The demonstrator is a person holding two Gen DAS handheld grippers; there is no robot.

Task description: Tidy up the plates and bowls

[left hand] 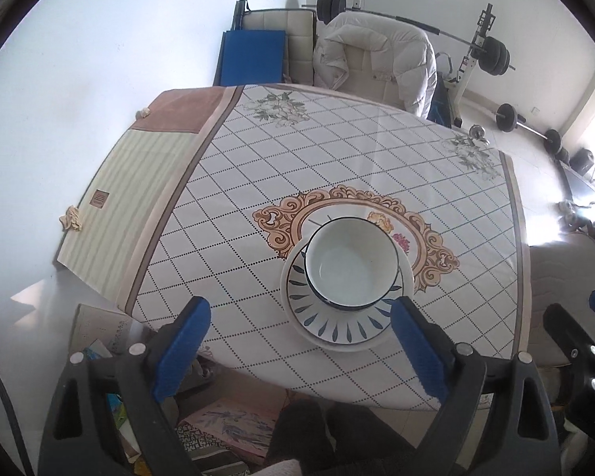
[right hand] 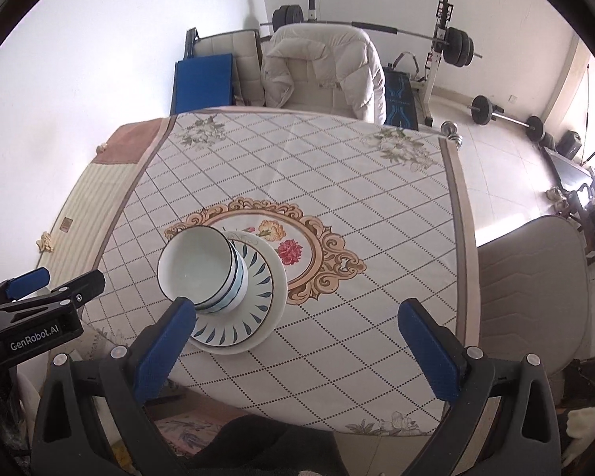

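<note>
My left gripper [left hand: 301, 341]: jaws wide apart, nothing between, hanging above table [left hand: 377, 150] near edge. Bowls [left hand: 351, 263] nested, sitting on plates [left hand: 337, 327], stack at 6 o'clock of gold medallion [left hand: 428, 238]. My right gripper [right hand: 295, 347]: also spread, empty, stack at its 10 o'clock. No loose dishes visible elsewhere. I judge stacking done; nothing left that I can see.

White bowl [left hand: 351, 263], blue rim; plate [left hand: 329, 317] blue petal-like marks; checked tablecloth [left hand: 337, 150].
</note>
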